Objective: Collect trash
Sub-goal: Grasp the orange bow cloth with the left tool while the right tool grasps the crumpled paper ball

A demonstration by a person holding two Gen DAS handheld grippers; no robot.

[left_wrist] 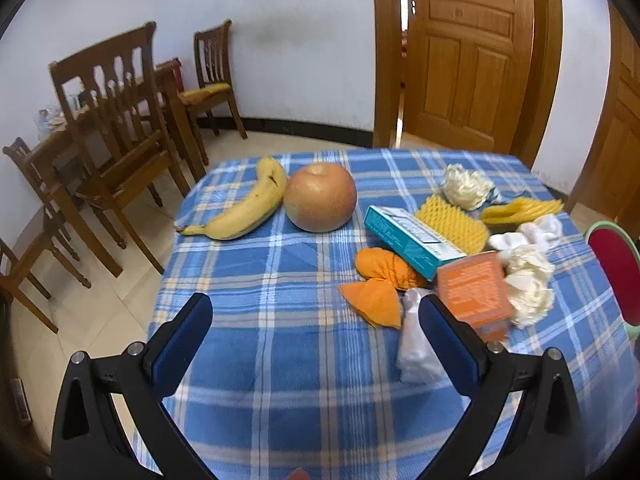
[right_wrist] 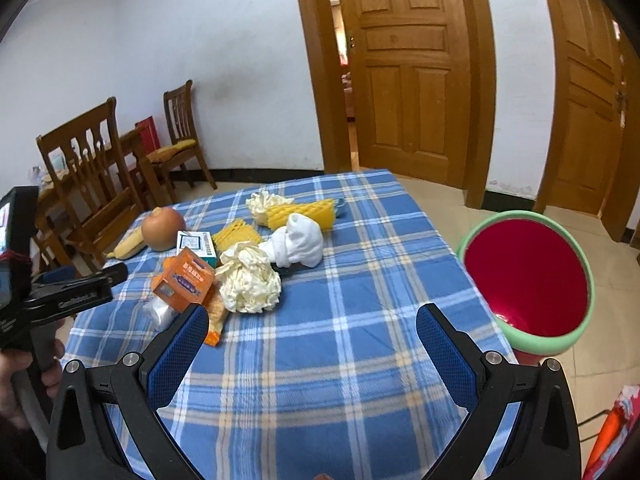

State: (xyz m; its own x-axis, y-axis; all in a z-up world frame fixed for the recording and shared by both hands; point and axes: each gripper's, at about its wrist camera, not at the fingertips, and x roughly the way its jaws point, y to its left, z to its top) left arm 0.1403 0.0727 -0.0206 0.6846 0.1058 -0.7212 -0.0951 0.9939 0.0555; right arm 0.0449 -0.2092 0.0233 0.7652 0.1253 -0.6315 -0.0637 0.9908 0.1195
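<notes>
Trash lies on the blue plaid tablecloth (left_wrist: 280, 340): an orange box (left_wrist: 474, 290), a teal box (left_wrist: 412, 236), orange peel (left_wrist: 380, 284), yellow foam netting (left_wrist: 452, 222), cream crumpled paper (left_wrist: 528, 288), white tissue (left_wrist: 416, 344). My left gripper (left_wrist: 316, 312) is open and empty, its right finger beside the white tissue. My right gripper (right_wrist: 312, 322) is open and empty above the cloth, right of the orange box (right_wrist: 184, 280) and cream paper (right_wrist: 250, 276). A red bin with a green rim (right_wrist: 528, 280) stands off the table's right edge.
A banana (left_wrist: 244, 204) and an apple (left_wrist: 320, 196) lie at the far left of the table. A white sock-like cloth (right_wrist: 300, 240) lies mid-table. Wooden chairs (left_wrist: 112, 128) stand left. Wooden doors (right_wrist: 412, 72) are behind. The left gripper's body (right_wrist: 60, 296) shows at the left.
</notes>
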